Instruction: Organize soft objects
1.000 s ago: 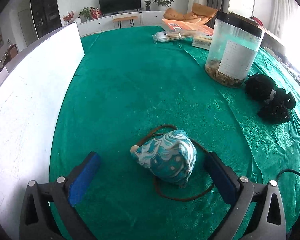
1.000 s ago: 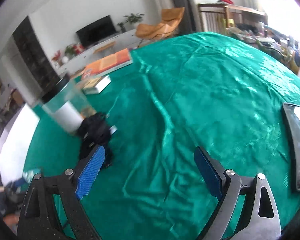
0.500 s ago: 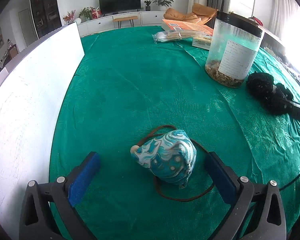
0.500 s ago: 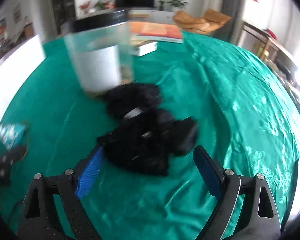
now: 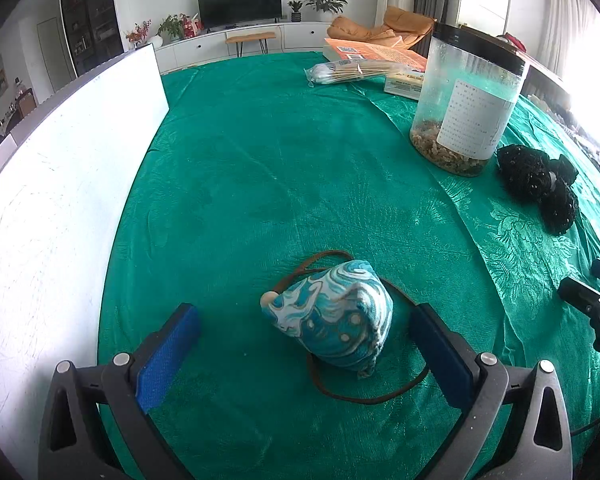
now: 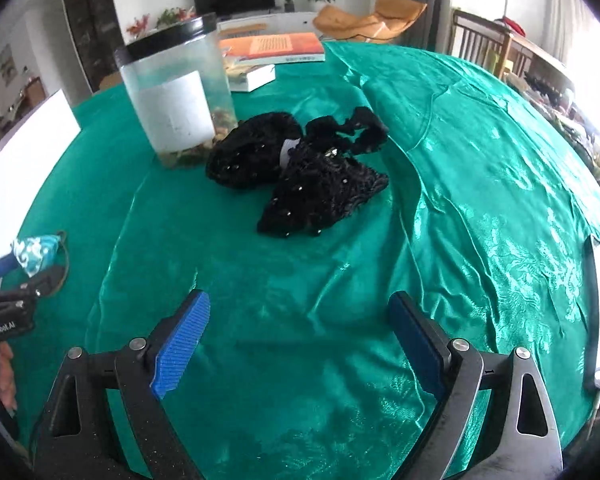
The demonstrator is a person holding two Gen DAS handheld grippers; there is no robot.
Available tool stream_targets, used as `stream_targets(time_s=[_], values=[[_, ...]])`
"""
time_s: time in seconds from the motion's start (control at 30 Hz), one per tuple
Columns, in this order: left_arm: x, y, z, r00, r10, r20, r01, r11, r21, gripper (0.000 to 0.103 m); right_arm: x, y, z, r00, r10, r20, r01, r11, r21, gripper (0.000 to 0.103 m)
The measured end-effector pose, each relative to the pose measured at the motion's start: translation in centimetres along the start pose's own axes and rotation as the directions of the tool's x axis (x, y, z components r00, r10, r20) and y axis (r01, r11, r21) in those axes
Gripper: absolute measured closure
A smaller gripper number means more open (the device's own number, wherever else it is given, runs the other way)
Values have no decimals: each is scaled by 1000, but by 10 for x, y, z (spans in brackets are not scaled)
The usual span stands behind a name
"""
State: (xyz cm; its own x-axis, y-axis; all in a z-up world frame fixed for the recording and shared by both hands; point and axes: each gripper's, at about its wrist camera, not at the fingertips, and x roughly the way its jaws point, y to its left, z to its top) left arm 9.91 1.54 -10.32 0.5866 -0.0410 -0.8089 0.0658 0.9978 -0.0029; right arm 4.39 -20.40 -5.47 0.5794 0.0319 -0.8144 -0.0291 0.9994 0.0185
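Soft objects lie on a worktop (image 5: 260, 168) draped in green cloth: a black knitted bundle (image 6: 300, 176) rests just beside a clear plastic jar (image 6: 176, 92) with a black lid, and a smaller blue-and-white patterned pouch (image 5: 332, 316), ringed by its brown cord (image 5: 364, 396), sits well apart from them near a white board (image 5: 60, 184). The left gripper (image 5: 304, 352) has its jaws released and spread on either side of the pouch without touching it, while the right gripper (image 6: 300, 332) hovers with jaws likewise released over bare cloth, short of the black bundle.
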Motion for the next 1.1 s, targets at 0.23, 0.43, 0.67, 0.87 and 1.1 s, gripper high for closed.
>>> stream_targets(time_s=[0.23, 0.43, 0.67, 0.87, 1.1], values=[[0, 0, 0, 1000, 0, 0, 0, 1000, 0, 0, 2, 1, -9, 1000, -8, 16, 8, 1000, -9, 9], [0, 0, 0, 1000, -2, 0, 2, 1000, -1, 0, 4, 2, -5, 1000, -6, 16, 6, 1000, -9, 9], [-12, -8, -8, 996, -91, -26, 92, 995, 37, 0, 5, 3, -4, 1000, -5, 16, 5, 1000, -9, 9], [-10, -15, 0, 999, -51, 13, 50, 997, 58, 40, -1, -18, 7, 992, 120, 30, -122, 987, 106, 10], [-11, -11, 7, 995, -97, 17, 97, 995, 14, 54, 14, -37, 75, 990, 141, 26, -143, 976, 163, 10]])
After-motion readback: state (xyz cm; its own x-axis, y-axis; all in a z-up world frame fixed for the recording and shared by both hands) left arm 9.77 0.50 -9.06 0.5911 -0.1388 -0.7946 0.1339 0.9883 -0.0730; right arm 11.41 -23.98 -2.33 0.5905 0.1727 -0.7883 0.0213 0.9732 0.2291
